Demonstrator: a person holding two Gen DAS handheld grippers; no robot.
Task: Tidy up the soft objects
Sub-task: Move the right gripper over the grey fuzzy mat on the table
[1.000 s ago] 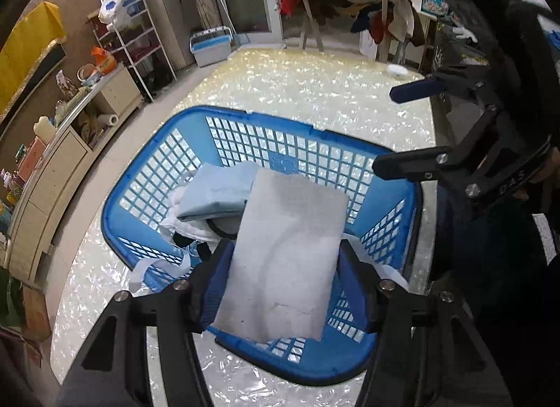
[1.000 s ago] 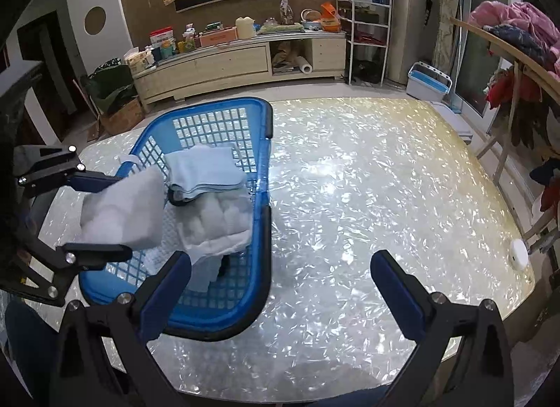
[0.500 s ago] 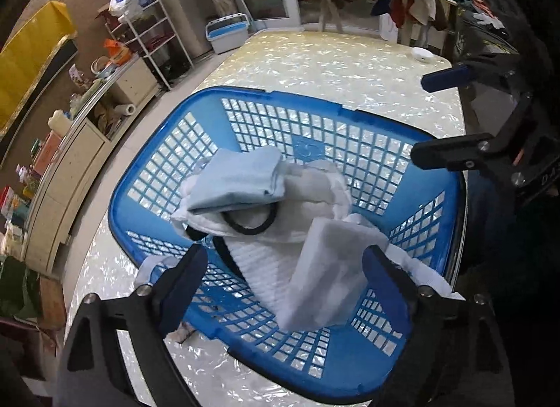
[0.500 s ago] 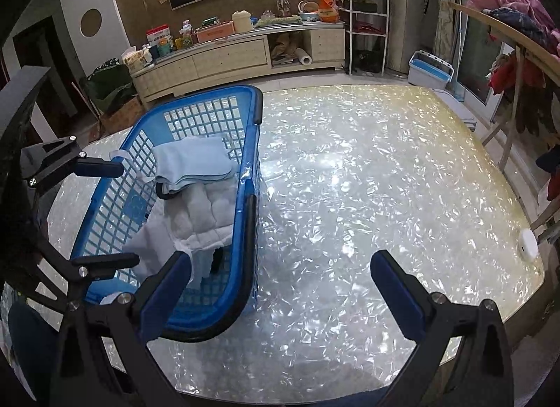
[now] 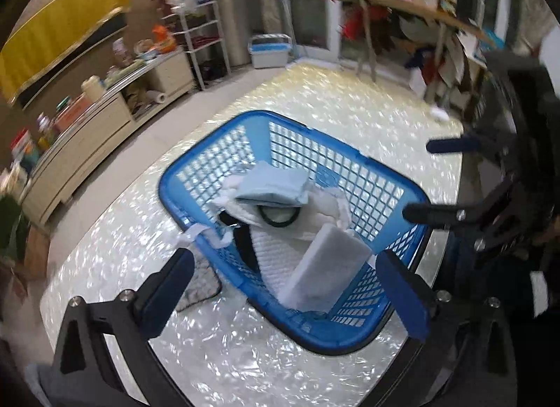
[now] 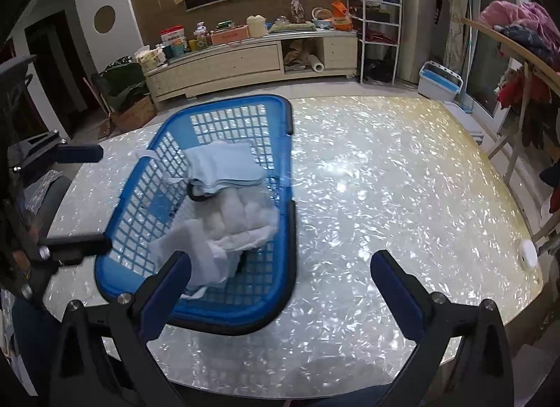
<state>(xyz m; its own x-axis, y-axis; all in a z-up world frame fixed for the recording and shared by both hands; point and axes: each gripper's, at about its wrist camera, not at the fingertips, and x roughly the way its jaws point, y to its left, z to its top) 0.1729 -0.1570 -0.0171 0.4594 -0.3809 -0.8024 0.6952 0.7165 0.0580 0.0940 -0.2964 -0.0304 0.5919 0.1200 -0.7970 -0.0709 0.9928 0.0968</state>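
Note:
A blue plastic laundry basket (image 5: 353, 338) (image 6: 287, 197) stands on the pearly table. It holds a folded grey-white cloth (image 5: 325, 267) leaning at the near end, a quilted white cloth (image 5: 280, 249) (image 6: 241, 221) and a folded light-blue cloth (image 5: 269, 184) (image 6: 224, 167). My left gripper (image 5: 287, 288) is open and empty above the basket's near rim; it also shows at the left of the right wrist view (image 6: 78, 197). My right gripper (image 6: 280, 284) is open and empty beside the basket; it shows at the right of the left wrist view (image 5: 441, 179).
A patterned cloth (image 5: 197, 284) lies on the table left of the basket. A small white round object (image 6: 528, 254) sits near the table's right edge. A low cabinet (image 6: 245, 60), wire shelf (image 6: 379, 32) and clothes rack (image 6: 518, 39) stand beyond the table.
My left gripper opened and let the grey-white cloth drop into the basket, then drew back and up. The right gripper stayed open and barely moved.

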